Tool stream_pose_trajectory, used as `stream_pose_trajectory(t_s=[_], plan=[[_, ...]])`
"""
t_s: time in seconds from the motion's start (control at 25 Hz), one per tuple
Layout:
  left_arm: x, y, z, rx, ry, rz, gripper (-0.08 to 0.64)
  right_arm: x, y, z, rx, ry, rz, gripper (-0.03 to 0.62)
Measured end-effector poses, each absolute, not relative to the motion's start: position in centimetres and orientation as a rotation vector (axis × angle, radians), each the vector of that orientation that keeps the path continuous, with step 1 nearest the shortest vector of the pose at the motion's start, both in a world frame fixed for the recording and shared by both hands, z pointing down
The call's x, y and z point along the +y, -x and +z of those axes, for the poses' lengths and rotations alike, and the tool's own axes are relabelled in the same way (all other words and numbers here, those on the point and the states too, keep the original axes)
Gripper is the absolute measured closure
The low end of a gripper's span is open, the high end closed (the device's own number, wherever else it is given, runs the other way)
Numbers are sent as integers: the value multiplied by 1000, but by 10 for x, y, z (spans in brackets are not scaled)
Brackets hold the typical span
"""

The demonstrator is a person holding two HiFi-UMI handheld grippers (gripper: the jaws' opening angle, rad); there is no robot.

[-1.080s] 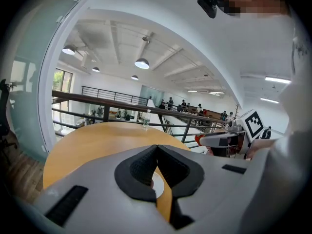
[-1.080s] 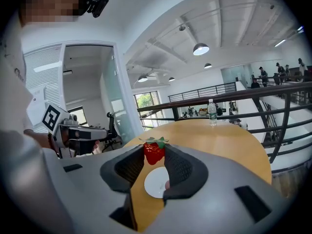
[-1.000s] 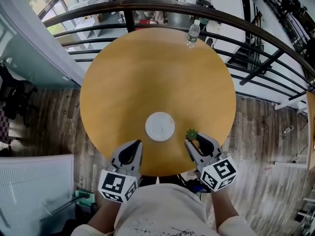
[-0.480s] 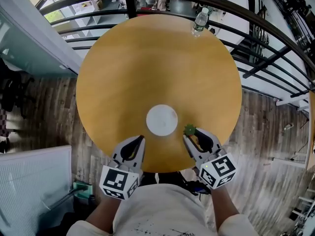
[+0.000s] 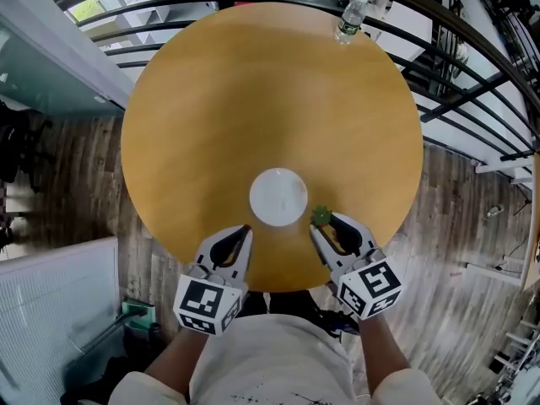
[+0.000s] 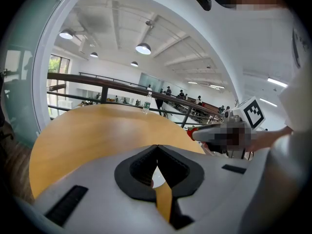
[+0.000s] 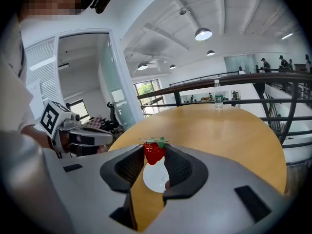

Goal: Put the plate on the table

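Observation:
A white plate (image 5: 278, 197) lies flat on the round wooden table (image 5: 253, 99), near its front edge. My right gripper (image 5: 320, 223) hovers just right of the plate, shut on a red strawberry (image 5: 321, 217) with green leaves. In the right gripper view the strawberry (image 7: 154, 151) sits pinched between the pad tips, with the plate (image 7: 156, 178) below it. My left gripper (image 5: 244, 230) is at the table's front edge, just below and left of the plate. Its jaws (image 6: 156, 148) meet at the tips with nothing between them.
A clear water bottle (image 5: 352, 17) stands at the table's far right rim. A dark metal railing (image 5: 472, 66) curves behind the table. Wooden floor lies below on both sides, and a white panel (image 5: 51, 310) is at lower left.
The head view has shifted, so the table sits higher in the picture. Both grippers stay by the front edge; the right one with the strawberry has edged slightly nearer the plate.

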State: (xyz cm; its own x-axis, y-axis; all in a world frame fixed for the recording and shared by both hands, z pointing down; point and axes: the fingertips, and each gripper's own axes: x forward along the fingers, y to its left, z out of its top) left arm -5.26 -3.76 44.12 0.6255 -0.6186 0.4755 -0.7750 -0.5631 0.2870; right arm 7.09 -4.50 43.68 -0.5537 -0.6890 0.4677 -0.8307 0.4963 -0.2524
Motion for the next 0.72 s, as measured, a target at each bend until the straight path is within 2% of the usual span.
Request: stream_pose_trajectory(t_s=[0.72], plan=[[-52, 51, 471, -1072, -2359, 475, 538, -70, -56, 517, -2340, -1234, 756, 448]])
